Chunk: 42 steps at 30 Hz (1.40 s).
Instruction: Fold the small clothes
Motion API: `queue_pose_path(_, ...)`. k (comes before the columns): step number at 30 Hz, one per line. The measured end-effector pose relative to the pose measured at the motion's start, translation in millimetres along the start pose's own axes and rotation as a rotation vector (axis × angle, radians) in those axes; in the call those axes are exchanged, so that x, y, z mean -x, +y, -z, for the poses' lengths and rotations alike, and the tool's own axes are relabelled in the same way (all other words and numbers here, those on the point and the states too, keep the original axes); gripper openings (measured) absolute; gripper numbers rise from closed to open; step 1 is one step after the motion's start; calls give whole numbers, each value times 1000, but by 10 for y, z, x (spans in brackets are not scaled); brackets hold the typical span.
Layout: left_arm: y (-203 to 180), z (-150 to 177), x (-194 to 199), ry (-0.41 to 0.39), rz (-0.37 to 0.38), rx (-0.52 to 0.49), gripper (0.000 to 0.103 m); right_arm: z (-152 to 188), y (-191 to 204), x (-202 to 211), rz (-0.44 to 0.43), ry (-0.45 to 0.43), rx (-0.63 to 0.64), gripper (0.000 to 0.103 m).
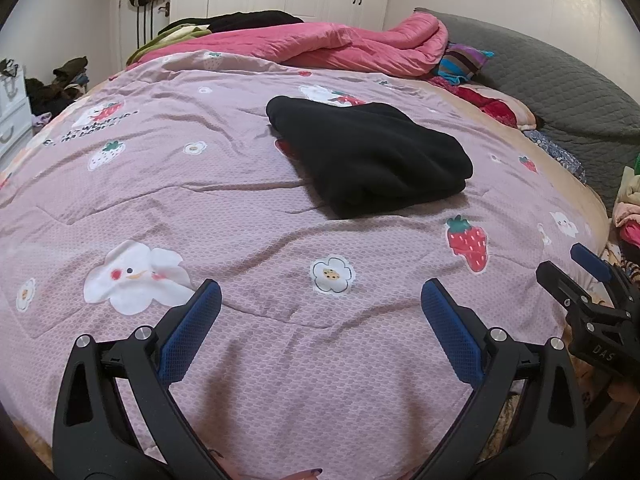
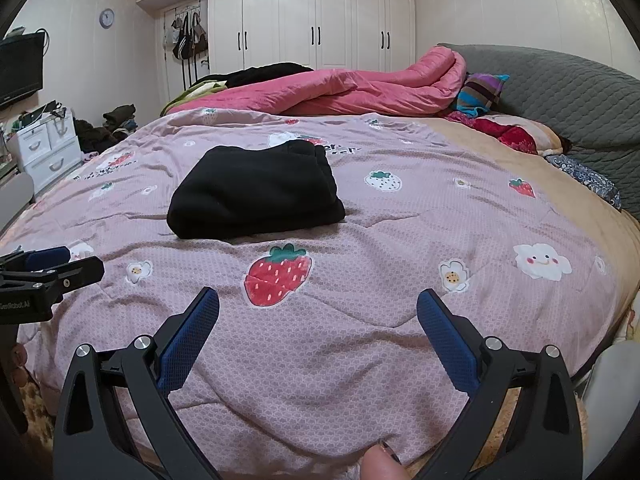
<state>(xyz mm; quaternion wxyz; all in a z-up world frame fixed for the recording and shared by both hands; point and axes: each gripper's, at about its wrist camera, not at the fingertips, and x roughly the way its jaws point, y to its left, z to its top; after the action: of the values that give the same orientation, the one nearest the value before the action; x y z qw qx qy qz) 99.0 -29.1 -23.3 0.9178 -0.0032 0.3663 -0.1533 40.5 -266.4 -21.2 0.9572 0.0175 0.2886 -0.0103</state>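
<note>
A black garment (image 1: 368, 156) lies folded into a compact thick bundle on the pink strawberry-print quilt (image 1: 240, 208), in the middle of the bed. It also shows in the right wrist view (image 2: 256, 192). My left gripper (image 1: 320, 292) is open and empty, low over the quilt near the bed's front edge, well short of the garment. My right gripper (image 2: 318, 300) is open and empty too, beside the left one, also short of the garment. Each gripper shows in the other's view: the right one (image 1: 580, 280), the left one (image 2: 52, 268).
A bunched pink duvet (image 2: 340, 92) and dark clothes lie at the far side of the bed. A grey headboard (image 2: 568, 96), striped pillow (image 2: 482, 90) and red blanket are at the right. White drawers (image 2: 48, 148) and a clothes pile stand left; wardrobes (image 2: 316, 20) behind.
</note>
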Motion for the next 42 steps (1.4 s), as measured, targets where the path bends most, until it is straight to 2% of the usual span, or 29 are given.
queue_pose_path(38,-27,1,47,9,-17,-15,94,30,-20,137,34,10,-14,99)
queue_pose_path(40,-4,15,23,29,-16,-1,94,25,-120,182,59,12,-42,99)
queue_pose_path(42,45,24,-4,42,-51,2,94,12,-283,232,139,22,-68,99)
